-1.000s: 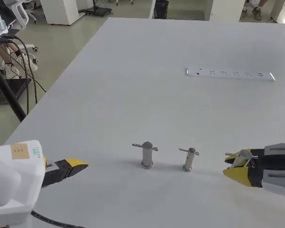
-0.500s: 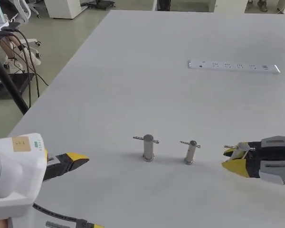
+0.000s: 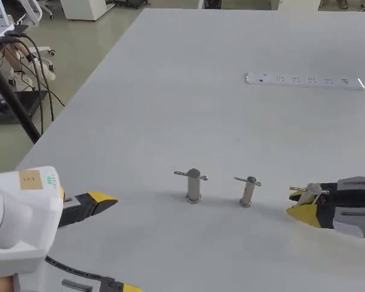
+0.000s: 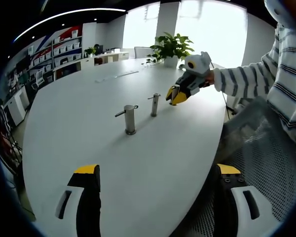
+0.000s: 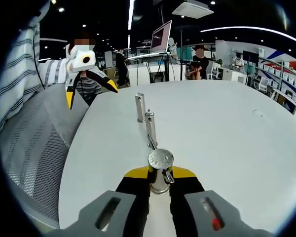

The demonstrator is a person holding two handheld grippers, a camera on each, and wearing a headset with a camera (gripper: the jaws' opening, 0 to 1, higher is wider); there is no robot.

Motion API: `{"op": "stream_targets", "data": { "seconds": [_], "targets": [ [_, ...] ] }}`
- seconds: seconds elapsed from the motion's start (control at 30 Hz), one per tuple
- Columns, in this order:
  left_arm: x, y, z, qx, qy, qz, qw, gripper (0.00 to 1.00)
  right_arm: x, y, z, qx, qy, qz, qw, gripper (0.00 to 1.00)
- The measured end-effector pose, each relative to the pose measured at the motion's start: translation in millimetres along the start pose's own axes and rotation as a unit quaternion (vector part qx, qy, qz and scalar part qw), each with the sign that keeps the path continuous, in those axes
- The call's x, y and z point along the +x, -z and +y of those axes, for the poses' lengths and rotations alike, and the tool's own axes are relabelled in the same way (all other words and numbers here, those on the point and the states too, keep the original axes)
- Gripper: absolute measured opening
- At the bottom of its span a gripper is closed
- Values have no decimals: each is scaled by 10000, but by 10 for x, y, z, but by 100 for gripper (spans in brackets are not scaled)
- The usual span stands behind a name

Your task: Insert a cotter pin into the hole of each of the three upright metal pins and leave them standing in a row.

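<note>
Since 1 s ago R gripper [image 3: 295,204] has edged a bit nearer the middle metal pin [image 3: 248,192]; L gripper [image 3: 106,202] keeps abt the same gap from the row. R jaws are clamped on the held metal pin [image 3: 314,194], gripping its shank below the head, w/ a cotter pin [image 3: 297,189] thru its hole, sticking out toward the middle metal pin. Held metal pin is near the middle one, in line w/ it, not touching; can't tell if its foot is on the table [image 3: 170,109]. L jaws are wide apart, nothing btwn them, well away from the middle metal pin on the side opposite R. Small tan + green stickers [image 3: 30,179] on L gripper body, writing too small to read. Middle metal pin is upright, second cotter pin [image 3: 240,179] thru it. End metal pin [image 3: 193,187] is upright near the middle one, on the L gripper side, third cotter pin [image 3: 184,174] thru it. White power strip [image 3: 304,80] lies well beyond the middle metal pin, no readable marking.
</note>
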State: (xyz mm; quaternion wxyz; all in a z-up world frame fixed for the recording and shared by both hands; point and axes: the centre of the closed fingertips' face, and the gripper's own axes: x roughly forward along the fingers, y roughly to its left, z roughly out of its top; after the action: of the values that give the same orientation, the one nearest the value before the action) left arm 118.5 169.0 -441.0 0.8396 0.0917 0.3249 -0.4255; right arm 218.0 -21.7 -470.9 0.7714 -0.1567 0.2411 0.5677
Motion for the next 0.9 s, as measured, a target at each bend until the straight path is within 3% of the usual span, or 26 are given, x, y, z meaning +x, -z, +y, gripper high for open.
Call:
{"op": "stream_targets", "data": {
  "seconds": [0.27, 0.5, 0.8, 0.9],
  "targets": [
    [45, -99, -58, 31, 120, -102, 9999, 94, 27, 73, -19, -29, -20, 92, 10000, 9],
    [71, -93, -92, 54, 173, -104, 9998, 93, 33, 56, -45, 10, 79, -1, 10000, 9],
    [76, -61, -128, -19, 243, -79, 9997, 91, 44, 55, -6, -54, 78, 84, 9999, 10],
    [77, -65, -142, -40, 255, -100, 9996, 91, 37, -8, 15, -51, 69, -17, 10000, 12]
  ]
}}
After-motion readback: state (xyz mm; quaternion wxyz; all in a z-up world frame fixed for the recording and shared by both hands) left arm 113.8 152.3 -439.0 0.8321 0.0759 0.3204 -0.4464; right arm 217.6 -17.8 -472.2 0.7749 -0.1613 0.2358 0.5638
